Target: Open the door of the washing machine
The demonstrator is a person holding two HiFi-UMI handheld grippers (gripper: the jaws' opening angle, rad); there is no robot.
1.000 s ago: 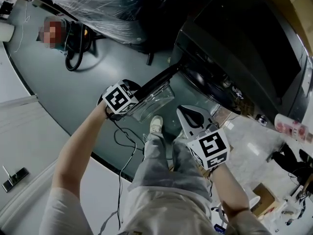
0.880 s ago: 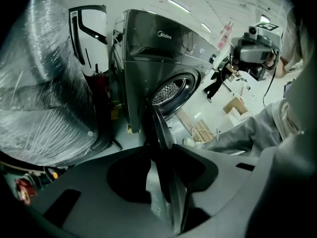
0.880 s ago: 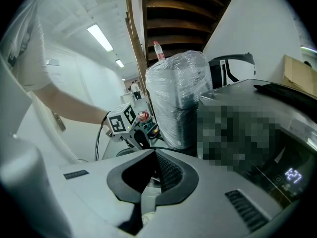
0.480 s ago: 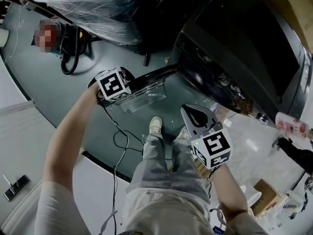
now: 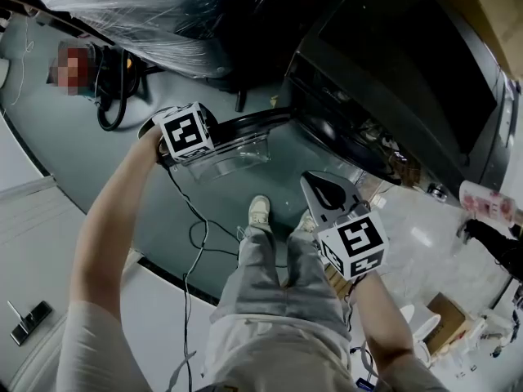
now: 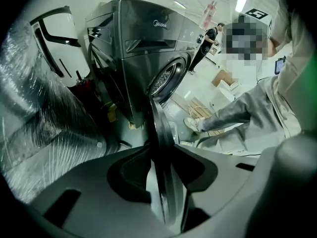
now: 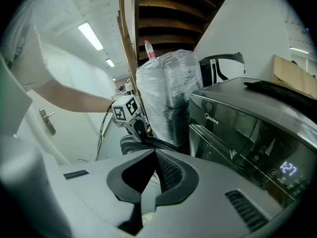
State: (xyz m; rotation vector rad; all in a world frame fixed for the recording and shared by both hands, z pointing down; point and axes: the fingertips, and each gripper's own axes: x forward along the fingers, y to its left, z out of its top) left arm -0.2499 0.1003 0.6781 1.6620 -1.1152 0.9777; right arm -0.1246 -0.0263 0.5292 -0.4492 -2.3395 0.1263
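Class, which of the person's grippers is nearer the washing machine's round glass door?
Left. The left gripper grips the rim of the open round glass door of the dark washing machine; the right gripper hangs apart from it, empty, by the person's legs.

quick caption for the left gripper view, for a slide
Left tool clamped on the rim of the open door, washing machine and its drum opening behind.

I am wearing grey trousers, a pale short-sleeved top, white shoes; white marker cubes are sitting behind my left gripper and right gripper.
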